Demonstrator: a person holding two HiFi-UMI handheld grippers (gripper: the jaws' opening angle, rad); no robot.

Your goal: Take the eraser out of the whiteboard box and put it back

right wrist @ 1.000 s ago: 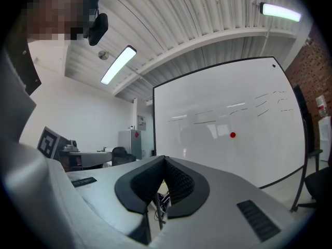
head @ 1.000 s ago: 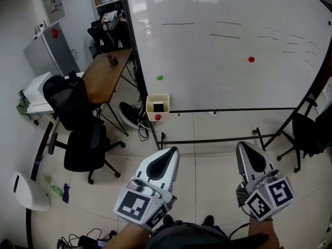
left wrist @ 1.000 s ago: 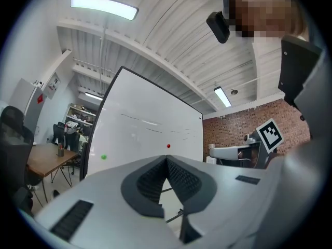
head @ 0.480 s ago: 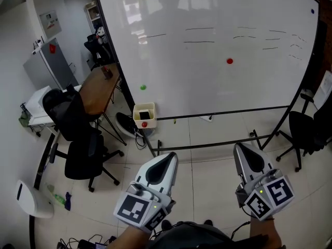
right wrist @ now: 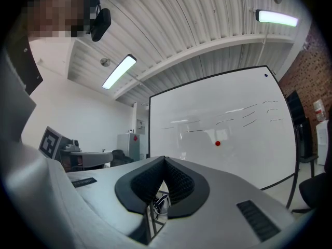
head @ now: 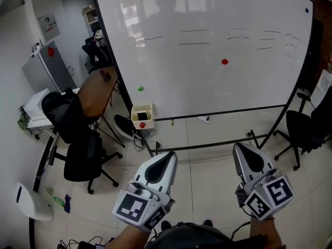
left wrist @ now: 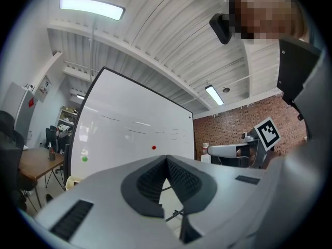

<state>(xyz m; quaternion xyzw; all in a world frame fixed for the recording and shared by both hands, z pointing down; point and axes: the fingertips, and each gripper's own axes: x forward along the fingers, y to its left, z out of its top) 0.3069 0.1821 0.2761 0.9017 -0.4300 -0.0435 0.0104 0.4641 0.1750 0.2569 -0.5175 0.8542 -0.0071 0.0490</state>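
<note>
Low in the frame, the left gripper [head: 169, 156] and the right gripper [head: 239, 148] both have their jaws pressed together on nothing. Well beyond them, up and left, a cream whiteboard box [head: 148, 123] sits at the lower left corner of the large white whiteboard [head: 207, 82], with the black eraser [head: 142, 116] inside it.

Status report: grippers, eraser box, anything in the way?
Left gripper shut, empty. Right gripper shut, empty. Box at whiteboard's lower left corner, untouched. Only floor, stand bar between.

The whiteboard [head: 207, 82] stands ahead. The box [head: 143, 107] hangs at its lower left corner, with what may be the eraser [head: 141, 116] inside. A table [head: 96, 92] lies left of the whiteboard, a chair [head: 310, 131] right of it.
</note>
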